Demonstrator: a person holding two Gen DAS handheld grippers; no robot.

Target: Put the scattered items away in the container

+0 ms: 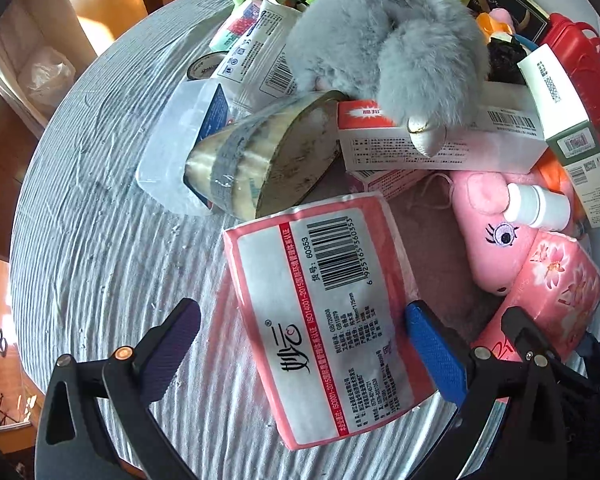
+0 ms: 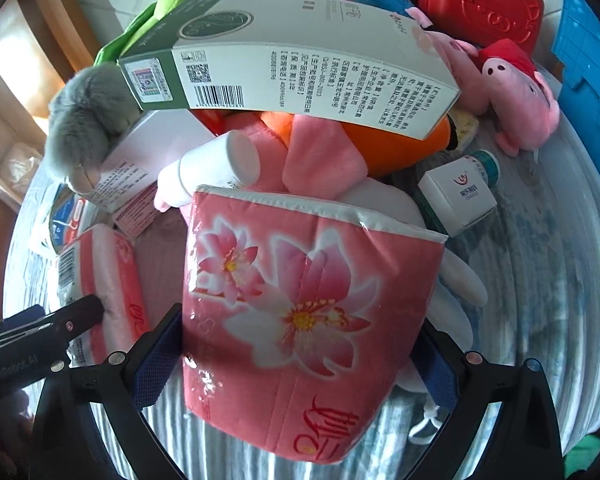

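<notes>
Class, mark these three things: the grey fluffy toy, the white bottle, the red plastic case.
grey fluffy toy [image 1: 384, 40], left wrist view, middle of its fur.
white bottle [image 2: 216, 168], right wrist view, its body.
red plastic case [image 2: 480, 4], right wrist view, embossed front.

Tissue pack [image 1: 328, 320] nearest on table [image 1: 100, 240], tape roll [image 1: 256, 160] behind, furry toy [image 1: 380, 40] atop boxes [image 1: 440, 144].

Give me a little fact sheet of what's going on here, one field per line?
Setting: striped tablecloth piled with clutter
Left gripper: open around a pink tissue pack with barcode label
Right gripper: straddling a pink floral tissue pack; grip unclear
Nearby clutter: grey furry toy, white bottle, green-and-white box, pink pig plush
Container: blue crate edge, far right
</notes>
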